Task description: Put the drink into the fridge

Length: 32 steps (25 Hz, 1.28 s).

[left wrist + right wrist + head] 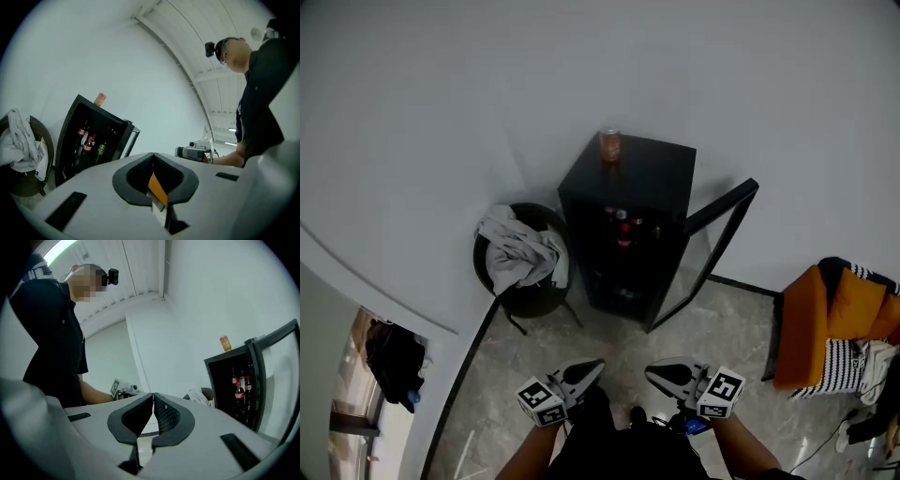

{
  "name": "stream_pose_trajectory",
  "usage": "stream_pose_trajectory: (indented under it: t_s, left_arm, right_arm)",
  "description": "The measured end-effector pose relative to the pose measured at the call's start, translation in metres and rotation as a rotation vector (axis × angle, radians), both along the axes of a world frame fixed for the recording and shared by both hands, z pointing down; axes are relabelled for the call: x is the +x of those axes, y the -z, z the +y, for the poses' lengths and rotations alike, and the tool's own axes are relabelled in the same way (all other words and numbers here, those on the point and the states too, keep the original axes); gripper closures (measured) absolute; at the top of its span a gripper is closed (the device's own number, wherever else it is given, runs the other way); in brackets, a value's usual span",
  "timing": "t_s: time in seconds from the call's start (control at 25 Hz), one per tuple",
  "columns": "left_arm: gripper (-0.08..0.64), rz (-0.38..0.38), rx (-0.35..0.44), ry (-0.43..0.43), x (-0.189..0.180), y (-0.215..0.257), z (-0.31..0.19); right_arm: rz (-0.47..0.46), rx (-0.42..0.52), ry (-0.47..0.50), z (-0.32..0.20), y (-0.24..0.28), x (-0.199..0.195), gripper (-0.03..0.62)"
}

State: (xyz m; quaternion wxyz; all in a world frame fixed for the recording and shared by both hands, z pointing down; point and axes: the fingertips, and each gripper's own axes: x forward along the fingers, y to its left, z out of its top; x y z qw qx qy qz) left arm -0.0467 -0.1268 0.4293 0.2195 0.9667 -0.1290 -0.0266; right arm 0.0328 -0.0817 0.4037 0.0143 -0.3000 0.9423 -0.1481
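Up on the flat top of the black mini fridge (649, 173) stands the orange drink can (610, 145), upright near the back left corner, close to the white wall (441, 112). The fridge's glass door (724, 211) is swung wide to the right, and dark bottles with red labels (623, 225) stand on the shelves inside. Just left of the fridge is a round dark chair (480, 262) with a crumpled grey cloth (523, 255) lying in it.

Both tools are held well apart from the fridge, low in the head view and close in front of the person's body, over the grey marbled floor (712, 328). Two bare forearms come up from the bottom edge, one to each tool. The left gripper (600, 363) and the right gripper (649, 371) sit side by side, roughly level. Their tips angle slightly toward each other and point at the open fridge, and their marker cubes are turned outward.

Seen from its own camera, the left gripper's (153, 154) jaws meet at the tip. A thin orange strip (158, 189) shows in the gap behind them, and what it is cannot be told. The right gripper's (153, 394) jaws are pressed together too, with nothing between them
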Motion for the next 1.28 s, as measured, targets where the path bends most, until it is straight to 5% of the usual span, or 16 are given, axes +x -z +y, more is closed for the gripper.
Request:
stream_pose_trajectory:
  t_s: [0.2,0.48,0.68,0.92,1.08,1.28]
  left_arm:
    - [0.549,-0.046,0.029,0.022,-0.003,0.016,0.049]
    - [0.549,-0.056,0.111,0.032,-0.027,0.044,0.073]
    - [0.550,-0.069,0.137,0.024,-0.069,0.045,0.129]
    - [0.549,-0.053,0.091,0.049,-0.128,0.016,0.194]
    - [0.549,0.007,0.044,0.040,-0.141,0.017,0.218]
    - [0.549,-0.027,0.046,0.007,-0.144,0.015,0.233]
  right_arm:
    - [-0.020,-0.009,-0.034,0.045,-0.002,0.005,0.568]
    - [-0.006,0.106,-0.312,0.053,0.031,0.019,0.568]
    - [0.078,0.111,-0.315,0.099,0.039,-0.019,0.568]
    - [0.231,0.245,-0.558,0.160,0.071,-0.035,0.568]
    - [0.231,0.200,-0.432,0.192,0.062,-0.064,0.568]
    - [0.157,0.082,-0.336,0.204,0.038,-0.089,0.569]
